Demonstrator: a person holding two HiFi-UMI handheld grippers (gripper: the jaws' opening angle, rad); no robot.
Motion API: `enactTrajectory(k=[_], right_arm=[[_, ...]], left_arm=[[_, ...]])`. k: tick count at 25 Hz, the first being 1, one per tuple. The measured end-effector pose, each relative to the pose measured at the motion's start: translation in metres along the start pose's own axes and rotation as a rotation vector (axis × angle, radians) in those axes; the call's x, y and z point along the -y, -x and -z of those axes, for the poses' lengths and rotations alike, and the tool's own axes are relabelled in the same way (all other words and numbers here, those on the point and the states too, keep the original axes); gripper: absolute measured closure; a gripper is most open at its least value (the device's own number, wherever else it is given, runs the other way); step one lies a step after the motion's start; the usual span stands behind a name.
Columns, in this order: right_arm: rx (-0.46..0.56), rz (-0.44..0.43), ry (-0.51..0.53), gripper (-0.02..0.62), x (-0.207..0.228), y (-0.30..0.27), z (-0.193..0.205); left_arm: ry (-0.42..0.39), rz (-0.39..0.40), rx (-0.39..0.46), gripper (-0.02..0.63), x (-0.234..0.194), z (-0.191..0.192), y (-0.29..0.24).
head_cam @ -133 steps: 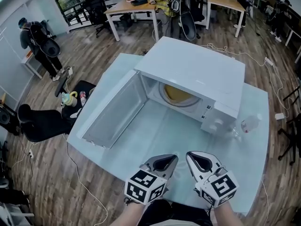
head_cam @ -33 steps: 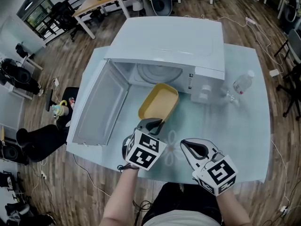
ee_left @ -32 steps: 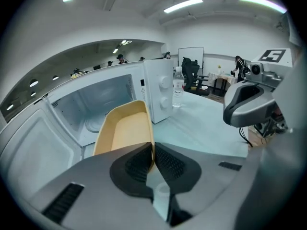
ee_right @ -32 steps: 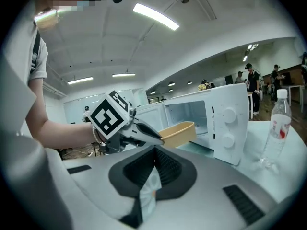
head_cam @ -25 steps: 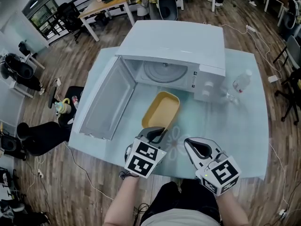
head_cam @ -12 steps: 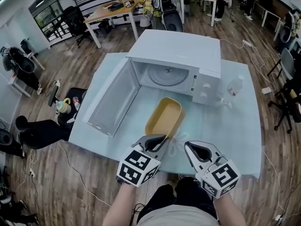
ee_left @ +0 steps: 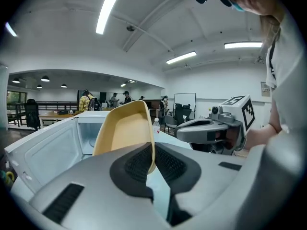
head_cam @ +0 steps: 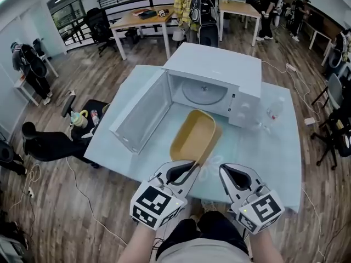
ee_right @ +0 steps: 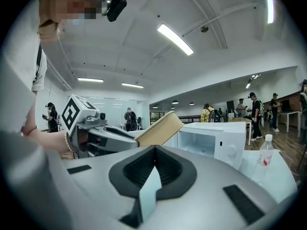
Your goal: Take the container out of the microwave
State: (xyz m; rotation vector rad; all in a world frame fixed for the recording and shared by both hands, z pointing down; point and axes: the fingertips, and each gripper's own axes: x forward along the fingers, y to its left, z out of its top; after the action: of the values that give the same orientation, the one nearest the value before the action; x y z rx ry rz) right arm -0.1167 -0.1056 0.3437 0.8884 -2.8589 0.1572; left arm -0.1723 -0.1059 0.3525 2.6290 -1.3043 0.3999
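Pulling back from the microwave (head_cam: 219, 70) has paid off. The yellow container (head_cam: 194, 136), which sat inside on the turntable (head_cam: 203, 93) a few seconds ago, is now fully out and in front of the open door (head_cam: 140, 114). It's also farther from the cavity than it was a second ago.

Your left gripper (head_cam: 189, 166) is clamped on the container's near rim, pads either side of the wall. Your right gripper (head_cam: 225, 170) sits just beside it with jaws together and nothing in them.

So the "take it out" part looks basically done, and all that's left is setting it down and letting go. The container is tilted up in the left gripper view, and I honestly can't tell if its far end is touching the table (head_cam: 274, 158) or not.

Count:
- one microwave
- one container
- one clear bottle (head_cam: 272, 112), to the right of the microwave
- two grippers
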Motion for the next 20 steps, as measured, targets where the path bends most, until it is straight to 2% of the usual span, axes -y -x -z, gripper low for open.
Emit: enactTrajectory(k=[10,15,20], right_arm=[[0.053,-0.003,0.016,0.586,-0.029,0.009,-0.012],[0.05,-0.055,0.032,0.586,-0.048,0.01,-0.01],[0.052,-0.063,0.054,0.586,-0.058,0.013,-0.01]], left_arm=[[0.006,-0.019,0.083,0.575,0.014,0.002,0.043],[0.017,0.012,0.111,0.575,0.026,0.005,0.052],[0.077,0.014,0.121,0.575,0.03,0.01,0.059]])
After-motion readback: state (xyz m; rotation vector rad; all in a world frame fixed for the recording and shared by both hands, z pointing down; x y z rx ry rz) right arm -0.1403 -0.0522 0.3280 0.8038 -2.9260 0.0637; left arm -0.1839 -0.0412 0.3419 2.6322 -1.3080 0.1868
